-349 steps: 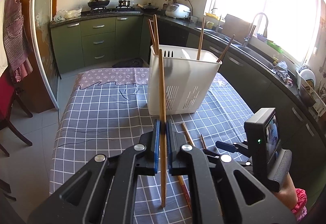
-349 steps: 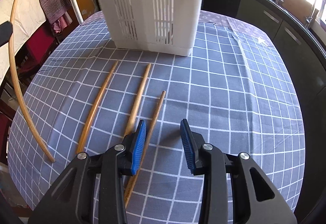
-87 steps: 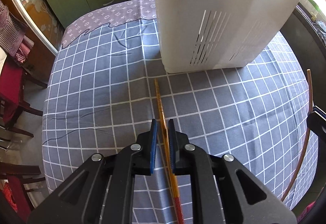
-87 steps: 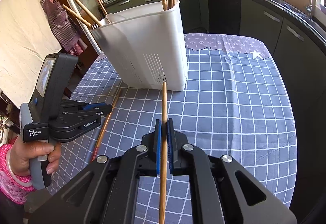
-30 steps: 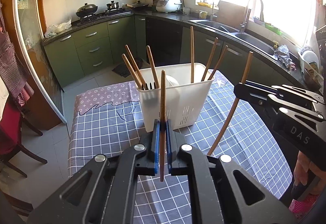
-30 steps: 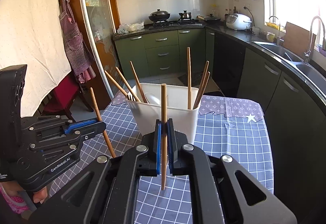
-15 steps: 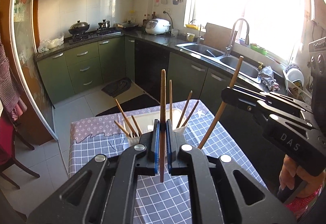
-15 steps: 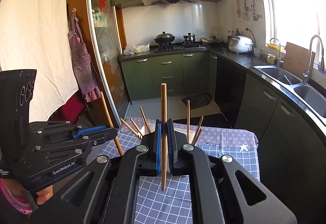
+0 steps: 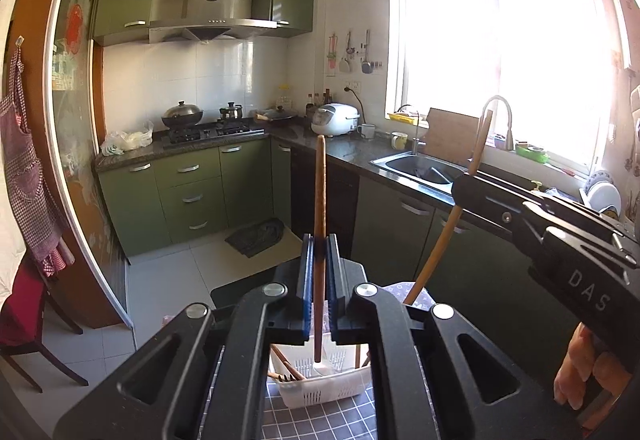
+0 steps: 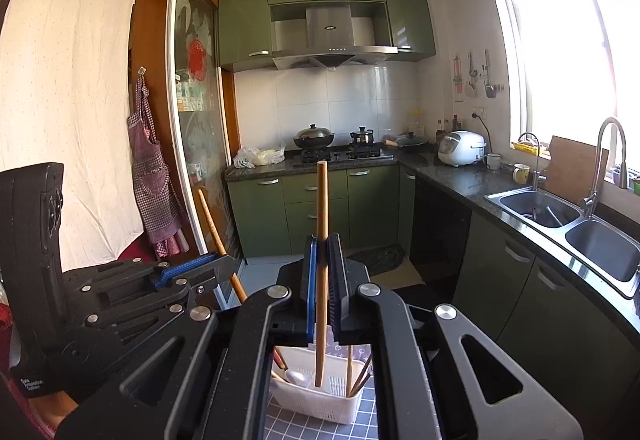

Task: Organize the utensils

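Note:
My left gripper (image 9: pixel 319 272) is shut on a brown wooden chopstick (image 9: pixel 320 200) that stands upright, its lower end hanging above the white slotted utensil basket (image 9: pixel 324 390). My right gripper (image 10: pixel 324 280) is shut on a lighter wooden chopstick (image 10: pixel 321 208), also upright, its lower tip over the same basket (image 10: pixel 316 400). Both grippers are held high above the basket. The basket holds several chopsticks and a white spoon (image 10: pixel 296 377). The right gripper with its chopstick (image 9: pixel 476 152) shows at the right of the left wrist view; the left gripper's chopstick (image 10: pixel 212 224) shows at the left of the right wrist view.
The basket stands on a table with a grey checked cloth (image 10: pixel 372 424). Behind are green kitchen cabinets (image 9: pixel 192 196), a stove with pots (image 9: pixel 184 116), a rice cooker (image 9: pixel 335 119) and a sink (image 10: pixel 568 224) under the window. A red chair (image 9: pixel 24 304) stands left.
Both grippers have risen with their chopsticks and tilted up. The basket has dropped to the bottom of both views, directly under the chopstick tips.

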`<state>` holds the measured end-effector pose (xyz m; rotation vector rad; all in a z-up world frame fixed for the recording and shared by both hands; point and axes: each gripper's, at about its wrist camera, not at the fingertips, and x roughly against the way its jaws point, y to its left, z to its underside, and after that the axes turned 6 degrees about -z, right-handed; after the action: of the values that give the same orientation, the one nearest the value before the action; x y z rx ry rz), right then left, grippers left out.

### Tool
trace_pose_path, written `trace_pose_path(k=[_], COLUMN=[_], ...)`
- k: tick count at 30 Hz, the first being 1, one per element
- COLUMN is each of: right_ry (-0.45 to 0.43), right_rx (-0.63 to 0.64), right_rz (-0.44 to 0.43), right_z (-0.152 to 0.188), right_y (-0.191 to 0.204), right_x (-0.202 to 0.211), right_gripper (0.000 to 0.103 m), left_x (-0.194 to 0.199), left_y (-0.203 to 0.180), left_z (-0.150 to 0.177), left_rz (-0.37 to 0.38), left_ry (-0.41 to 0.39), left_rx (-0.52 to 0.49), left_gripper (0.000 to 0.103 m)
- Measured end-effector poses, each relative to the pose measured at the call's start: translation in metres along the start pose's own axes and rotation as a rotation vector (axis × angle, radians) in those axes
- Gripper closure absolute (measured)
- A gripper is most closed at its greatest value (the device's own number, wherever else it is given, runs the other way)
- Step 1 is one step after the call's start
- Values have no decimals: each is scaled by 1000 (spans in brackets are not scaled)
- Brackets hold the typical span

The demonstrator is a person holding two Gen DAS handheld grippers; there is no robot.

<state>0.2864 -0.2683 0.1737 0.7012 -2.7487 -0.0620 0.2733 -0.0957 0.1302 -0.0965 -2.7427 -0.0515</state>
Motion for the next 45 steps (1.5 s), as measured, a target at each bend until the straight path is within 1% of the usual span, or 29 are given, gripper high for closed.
trace_pose_path(k=[2, 6, 9, 15, 18, 19, 20, 21, 22, 23, 26, 28, 29, 30, 31, 32, 33, 34, 35, 36, 37, 38, 39, 40, 41, 45], right_ry=[26, 87, 141, 235, 263, 271, 272, 271, 263, 251, 202, 158, 137, 115, 95, 82, 75, 67, 61, 56, 55, 52, 49, 51, 55, 70], right_rx=[-17, -41, -48, -58, -62, -60, -64, -65, -65, -67, -69, -70, -70, -70, -70, -69, -65, -61, -59, -56, -54, -56, -58, -57, -60, -75], right_rz=[6, 5, 1, 11, 14, 12, 8, 7, 8, 5, -1, 3, 3, 4, 11, 17, 21, 24, 29, 33, 36, 37, 37, 38, 40, 58], right_z=[7, 30, 57, 100, 111, 115, 117, 118, 119, 119, 116, 114, 114, 115, 116, 118, 122, 128, 134, 141, 151, 159, 170, 181, 192, 236], right_y=[-7, -17, -21, -23, -26, -26, -26, -27, -26, -26, -21, -18, -16, -14, -13, -12, -11, -11, -10, -10, -10, -9, -8, -6, -5, 8], right_x=[-19, -59, -83, -115, -125, -127, -127, -126, -123, -118, -92, -68, -54, -41, -27, -13, 0, 13, 26, 39, 50, 61, 71, 81, 89, 117], right_gripper=[97, 97, 97, 97, 96, 96, 95, 92, 88, 88, 88, 86, 83, 81, 76, 72, 69, 61, 49, 43, 29, 19, 15, 8, 5, 5], left_x=[-13, -37, -52, -71, -77, -79, -80, -81, -80, -79, -66, -51, -40, -28, -16, -3, 12, 26, 41, 54, 66, 77, 87, 95, 102, 125], left_y=[1, -1, -2, 0, -2, -1, -1, 0, 1, 1, 1, 2, 3, 3, 3, 2, 3, 3, 5, 6, 7, 9, 12, 14, 17, 23], left_z=[6, 20, 35, 64, 72, 73, 75, 76, 77, 77, 73, 68, 66, 63, 61, 62, 64, 68, 76, 83, 93, 104, 117, 128, 139, 177], left_rz=[-4, -21, -19, -10, -16, -17, -19, -19, -17, -17, 1, 15, 20, 24, 26, 27, 21, 12, 2, -6, -18, -36, -48, -52, -58, -86], left_ry=[20, 61, 103, 206, 229, 237, 244, 249, 249, 243, 217, 184, 160, 134, 110, 86, 63, 42, 20, 1, -14, -21, -25, -23, -17, -1], left_rx=[4, 2, 1, -3, -14, -19, -24, -21, -16, -13, 1, 16, 24, 29, 29, 26, 24, 23, 22, 21, 18, 19, 27, 37, 48, 61], left_gripper=[97, 97, 97, 97, 97, 97, 94, 88, 85, 79, 77, 68, 62, 58, 56, 49, 37, 30, 16, 9, 8, 7, 7, 7, 7, 7])
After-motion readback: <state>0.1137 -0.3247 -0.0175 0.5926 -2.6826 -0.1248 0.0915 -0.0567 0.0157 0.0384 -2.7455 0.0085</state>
